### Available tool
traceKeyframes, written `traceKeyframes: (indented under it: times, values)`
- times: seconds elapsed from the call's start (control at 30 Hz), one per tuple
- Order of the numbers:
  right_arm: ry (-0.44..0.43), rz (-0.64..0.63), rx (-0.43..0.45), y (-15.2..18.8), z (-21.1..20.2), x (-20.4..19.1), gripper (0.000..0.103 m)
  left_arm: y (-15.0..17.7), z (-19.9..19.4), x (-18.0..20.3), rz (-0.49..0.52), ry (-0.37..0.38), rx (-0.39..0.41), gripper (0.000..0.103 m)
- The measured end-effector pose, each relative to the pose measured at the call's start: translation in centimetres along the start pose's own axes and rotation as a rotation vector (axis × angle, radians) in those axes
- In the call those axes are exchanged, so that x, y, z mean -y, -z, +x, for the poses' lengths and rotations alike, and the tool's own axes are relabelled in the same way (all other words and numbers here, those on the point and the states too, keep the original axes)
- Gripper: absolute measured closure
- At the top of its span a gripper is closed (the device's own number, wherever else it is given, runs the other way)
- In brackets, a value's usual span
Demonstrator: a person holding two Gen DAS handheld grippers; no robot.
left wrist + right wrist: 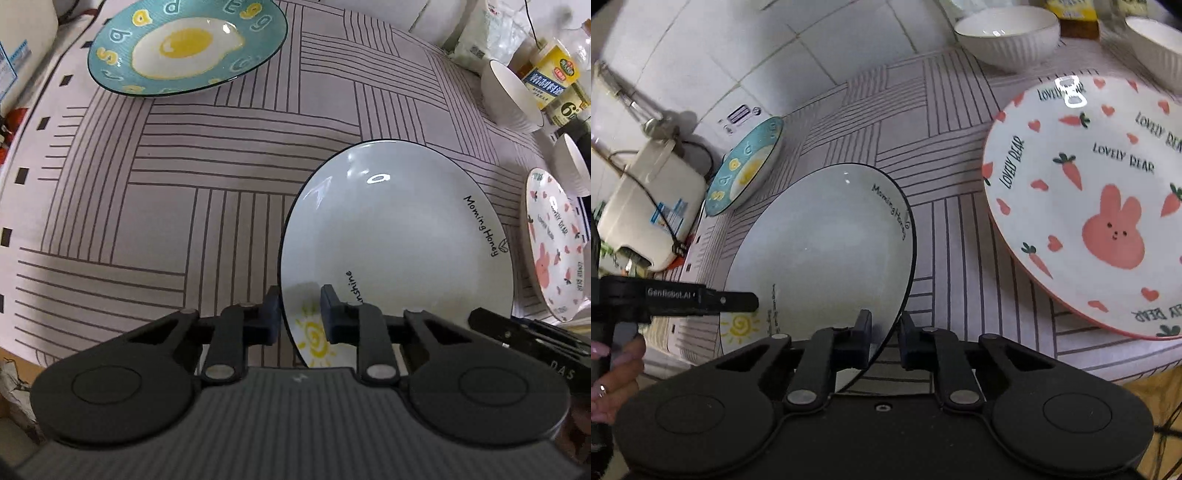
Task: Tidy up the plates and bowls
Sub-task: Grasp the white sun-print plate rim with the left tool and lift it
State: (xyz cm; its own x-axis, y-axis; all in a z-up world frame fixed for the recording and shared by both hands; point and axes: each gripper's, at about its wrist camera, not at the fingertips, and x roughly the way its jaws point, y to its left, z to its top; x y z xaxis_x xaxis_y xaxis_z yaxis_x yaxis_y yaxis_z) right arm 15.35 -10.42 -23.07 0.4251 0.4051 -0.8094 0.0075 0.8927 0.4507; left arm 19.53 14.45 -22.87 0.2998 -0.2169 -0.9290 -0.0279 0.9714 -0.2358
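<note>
Both claws straddle one rim: left gripper and right gripper, jaws narrowly parted around the white "Morning Honey" plate on the striped tablecloth, sun motif nearest. Right view alone shows the rabbit plate in full; egg plate far.

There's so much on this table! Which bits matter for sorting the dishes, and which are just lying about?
For the job:
- white sun plate, its rim between both tongs, left and right
- egg plate
- rabbit plate
- two white bowls

Just lying about:
- yellow-labelled bottle
- white appliance
- white bag
</note>
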Motion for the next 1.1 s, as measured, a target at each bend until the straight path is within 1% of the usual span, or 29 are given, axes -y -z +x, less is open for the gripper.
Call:
traceKeyframes:
  times: [0.1, 0.17, 0.2, 0.27, 0.3, 0.4, 0.47, 0.53, 0.57, 0.67, 0.77, 0.93, 1.0, 1.1]
  values:
    - [-0.01, -0.031, -0.021, -0.1, 0.1, -0.1, 0.084, -0.4, 0.2, -0.3, -0.01, 0.019, -0.02, 0.081]
    - [-0.041, -0.049, -0.025, -0.2, 0.1, 0.5, 0.084, -0.5, 0.3, -0.5, -0.009, 0.043, -0.03, 0.081]
    - [-0.058, -0.048, -0.018, -0.1, 0.1, 0.8, 0.087, -0.5, 0.3, -0.8, -0.01, 0.058, -0.04, 0.081]
    - [-0.079, 0.006, -0.006, 0.1, 0.1, 1.5, 0.088, -0.8, 0.4, -0.8, 0.015, 0.071, -0.064, 0.082]
    - [-0.074, 0.012, 0.0, 0.2, 0.1, 1.4, 0.086, -0.9, 0.4, -0.5, 0.038, 0.064, -0.068, 0.082]
    - [-0.018, -0.068, -0.01, 0.3, 0.1, -0.3, 0.083, -0.9, 0.2, 0.3, 0.108, 0.034, -0.066, 0.081]
    - [-0.012, -0.081, -0.018, -0.2, -0.1, -0.6, 0.083, -1.2, -0.1, 0.3, 0.124, 0.04, -0.068, 0.081]
    - [-0.008, -0.094, 0.003, -0.5, -0.8, -0.8, 0.083, -1.8, -0.4, 0.1, 0.128, 0.064, -0.072, 0.081]
    - [0.005, -0.111, 0.004, -0.7, -1.0, -1.2, 0.083, -2.1, -0.6, 0.3, 0.15, 0.066, -0.072, 0.081]
    - [0.02, -0.132, 0.033, -1.3, -1.6, -1.6, 0.082, -2.9, -1.5, 1.3, 0.211, 0.056, -0.042, 0.08]
    - [0.021, -0.135, 0.064, -2.5, -2.2, -1.9, 0.082, -4.1, -2.3, 1.9, 0.244, 0.062, -0.019, 0.08]
    - [0.051, -0.148, 0.117, -5.5, -3.0, -1.9, 0.081, -7.6, -2.7, 3.7, 0.272, 0.069, 0.029, 0.079]
    - [0.051, -0.143, 0.134, -6.9, -3.0, -1.7, 0.08, -9.3, -2.9, 4.4, 0.303, 0.064, 0.063, 0.079]
    - [0.044, -0.151, 0.145, -8.3, -2.5, -1.4, 0.079, -11.6, -2.3, 4.3, 0.292, 0.08, 0.081, 0.079]
